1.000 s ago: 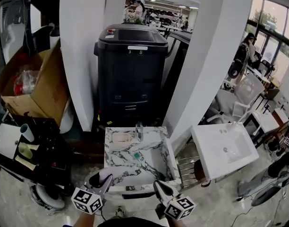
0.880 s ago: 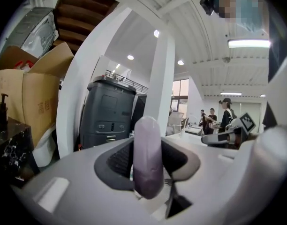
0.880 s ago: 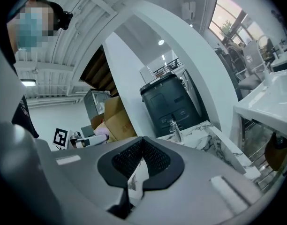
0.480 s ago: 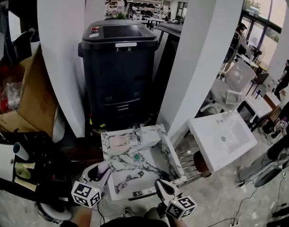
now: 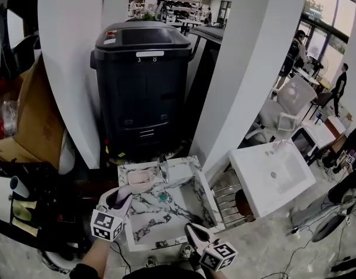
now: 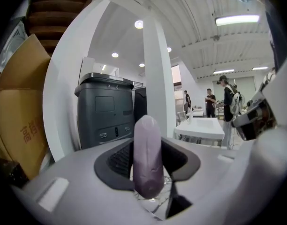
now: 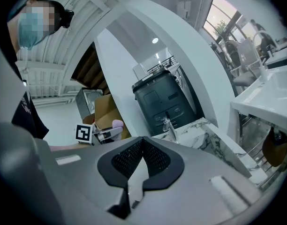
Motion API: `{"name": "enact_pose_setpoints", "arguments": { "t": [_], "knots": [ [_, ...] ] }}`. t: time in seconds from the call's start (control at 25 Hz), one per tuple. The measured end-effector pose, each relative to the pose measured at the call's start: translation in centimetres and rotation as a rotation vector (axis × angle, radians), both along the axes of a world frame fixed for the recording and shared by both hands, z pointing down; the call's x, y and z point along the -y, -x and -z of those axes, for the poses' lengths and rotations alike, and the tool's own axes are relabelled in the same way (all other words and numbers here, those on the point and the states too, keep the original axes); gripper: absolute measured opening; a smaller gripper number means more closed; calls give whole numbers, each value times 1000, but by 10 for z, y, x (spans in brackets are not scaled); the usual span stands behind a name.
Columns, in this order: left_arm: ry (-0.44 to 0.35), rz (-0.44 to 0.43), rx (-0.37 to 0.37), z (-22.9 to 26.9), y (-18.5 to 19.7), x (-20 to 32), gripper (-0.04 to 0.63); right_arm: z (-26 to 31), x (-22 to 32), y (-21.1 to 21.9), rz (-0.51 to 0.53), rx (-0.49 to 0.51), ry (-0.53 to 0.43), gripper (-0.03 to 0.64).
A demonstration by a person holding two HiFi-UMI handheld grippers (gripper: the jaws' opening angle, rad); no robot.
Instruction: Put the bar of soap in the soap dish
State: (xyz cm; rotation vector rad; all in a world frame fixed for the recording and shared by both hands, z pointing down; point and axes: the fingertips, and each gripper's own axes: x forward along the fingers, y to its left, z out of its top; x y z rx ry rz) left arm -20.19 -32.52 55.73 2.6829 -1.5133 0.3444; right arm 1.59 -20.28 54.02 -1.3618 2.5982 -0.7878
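Closer to the sink [image 5: 205,197] now, the left gripper [image 5: 119,198] pinches the soap [image 6: 147,156] upright — dish [image 5: 139,178] just ahead; the right gripper [image 5: 195,232] is pressed together, empty. That slick bar may slip if the pinch loosens.

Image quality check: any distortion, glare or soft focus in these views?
Head view: fisheye bows the white pillar. Left gripper view: bar of soap sits close to the lens and looks soft; ceiling light is blown out. Right gripper view: window is washed out.
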Motion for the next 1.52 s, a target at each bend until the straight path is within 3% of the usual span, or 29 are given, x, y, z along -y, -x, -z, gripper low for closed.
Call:
{"name": "enact_pose_setpoints", "arguments": {
  "t": [0.32, 0.76, 1.52],
  "knots": [
    [15, 23, 138, -31, -10, 52, 202, -17, 18, -11, 59, -27, 21, -5],
    [91, -27, 323, -78, -32, 106, 202, -33, 29, -24, 61, -12, 76, -5],
    [262, -205, 743, -186, -56, 164, 202, -57, 36, -53, 29, -70, 160, -5]
  ]
}}
